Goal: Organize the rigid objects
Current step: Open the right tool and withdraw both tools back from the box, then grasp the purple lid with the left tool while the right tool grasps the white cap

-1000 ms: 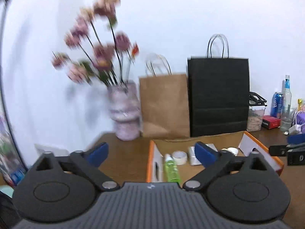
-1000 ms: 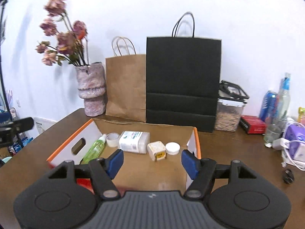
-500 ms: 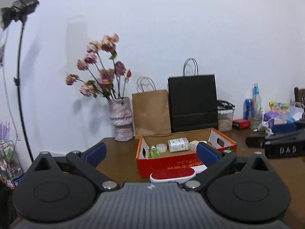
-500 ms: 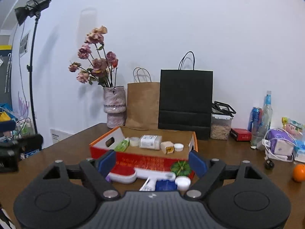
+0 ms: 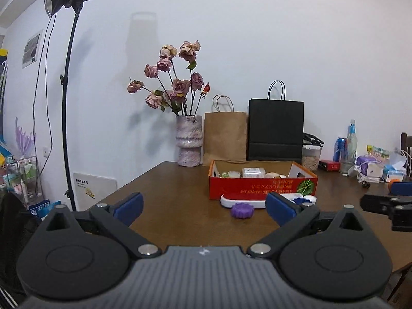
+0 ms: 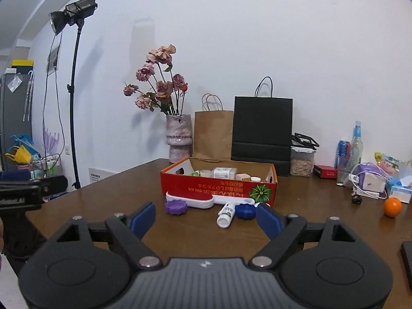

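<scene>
A red cardboard box (image 6: pixel 219 188) stands on the brown table (image 6: pixel 180 234) and holds a white bottle (image 6: pixel 224 173), a green bottle and small jars. In front of it lie a red-and-white brush (image 6: pixel 195 198), a purple lid (image 6: pixel 176 206), a blue lid (image 6: pixel 245 211) and a small white bottle (image 6: pixel 226 215). The box (image 5: pixel 262 188), brush (image 5: pixel 244 200) and purple lid (image 5: pixel 242 211) also show in the left wrist view. My left gripper (image 5: pixel 204 207) and right gripper (image 6: pixel 206 217) are both open and empty, well back from the objects.
A vase of dried roses (image 6: pixel 179 139), a brown paper bag (image 6: pixel 213 134) and a black paper bag (image 6: pixel 261 131) stand behind the box. Bottles, a can, a grain jar (image 6: pixel 301 161), an orange (image 6: pixel 392 206) and clutter sit at the right. A light stand (image 6: pixel 74 97) stands left.
Both grippers have pulled back from over the box to the table's near side. The objects in front of the box have come into view. Both stay open.
</scene>
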